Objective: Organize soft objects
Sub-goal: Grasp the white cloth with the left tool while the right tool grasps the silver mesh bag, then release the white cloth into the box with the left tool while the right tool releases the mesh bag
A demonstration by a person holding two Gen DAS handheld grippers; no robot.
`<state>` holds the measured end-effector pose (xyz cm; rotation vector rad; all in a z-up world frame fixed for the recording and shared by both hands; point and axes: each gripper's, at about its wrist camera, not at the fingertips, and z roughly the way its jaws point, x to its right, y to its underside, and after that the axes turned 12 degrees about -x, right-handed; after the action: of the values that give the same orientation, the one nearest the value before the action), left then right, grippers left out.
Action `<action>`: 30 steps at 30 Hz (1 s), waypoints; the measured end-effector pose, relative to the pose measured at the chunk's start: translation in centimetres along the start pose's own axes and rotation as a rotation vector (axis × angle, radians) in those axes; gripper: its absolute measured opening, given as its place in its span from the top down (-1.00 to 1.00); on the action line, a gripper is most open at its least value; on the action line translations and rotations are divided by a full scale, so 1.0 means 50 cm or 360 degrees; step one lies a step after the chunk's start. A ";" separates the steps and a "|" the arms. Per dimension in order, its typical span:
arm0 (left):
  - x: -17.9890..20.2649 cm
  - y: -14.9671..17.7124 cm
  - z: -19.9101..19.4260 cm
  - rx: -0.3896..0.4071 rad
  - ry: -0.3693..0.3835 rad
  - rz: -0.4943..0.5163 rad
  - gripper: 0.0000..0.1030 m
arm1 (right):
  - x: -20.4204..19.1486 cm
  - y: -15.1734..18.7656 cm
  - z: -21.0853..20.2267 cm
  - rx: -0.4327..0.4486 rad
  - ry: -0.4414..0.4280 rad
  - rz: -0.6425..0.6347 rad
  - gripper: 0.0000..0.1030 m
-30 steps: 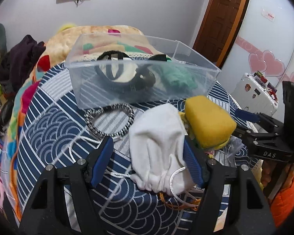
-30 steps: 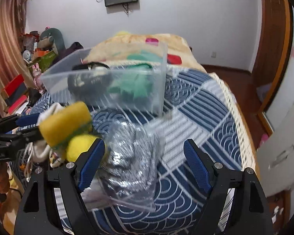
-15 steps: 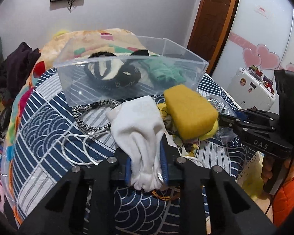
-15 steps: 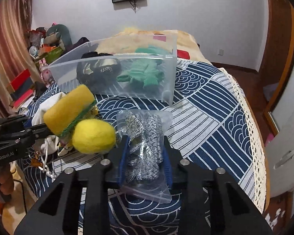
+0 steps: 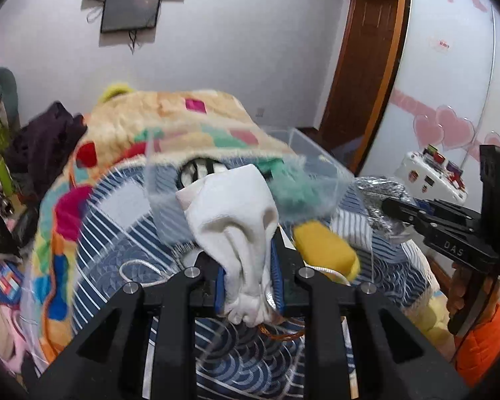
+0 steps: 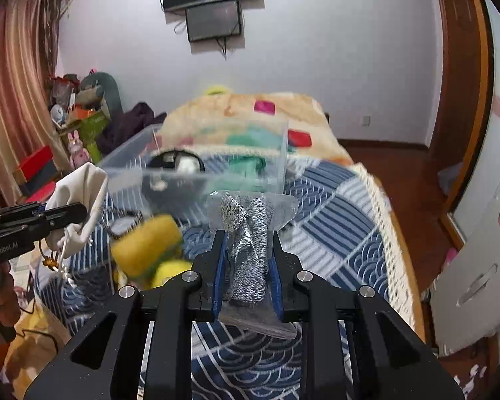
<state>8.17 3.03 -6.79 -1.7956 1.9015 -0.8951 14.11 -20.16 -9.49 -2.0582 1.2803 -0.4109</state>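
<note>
Left wrist view: left gripper (image 5: 248,276) pinches a white cloth drawstring pouch (image 5: 238,223) between its fingers, raised before the clear plastic bin (image 5: 320,166) for dropping in. Right gripper (image 6: 246,266) likewise clamps a bagged grey knitted item (image 6: 250,243).

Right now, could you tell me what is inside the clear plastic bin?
Inside the clear plastic bin lie a green fluffy item and a black-and-white item; the raised white pouch hides part of it.
</note>
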 end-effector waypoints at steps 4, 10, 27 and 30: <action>-0.021 -0.037 -0.019 0.0075 -0.0037 -0.0013 0.56 | -0.007 -0.036 -0.012 0.0085 -0.0002 -0.0012 0.60; -0.046 -0.095 -0.011 0.0125 -0.0088 -0.0046 0.56 | -0.017 -0.095 -0.011 0.0199 -0.0017 -0.0020 0.60; -0.087 -0.187 0.145 -0.0033 -0.0221 -0.0054 0.56 | -0.063 -0.194 0.107 0.0075 -0.0045 -0.0089 0.60; -0.088 -0.191 0.179 -0.0091 -0.0231 -0.0049 0.56 | -0.071 -0.199 0.138 -0.0005 -0.0033 -0.0125 0.60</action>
<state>21.67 5.82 -7.60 -1.8739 1.8303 -0.7065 23.07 -11.55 -7.41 -2.1152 1.1918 -0.4218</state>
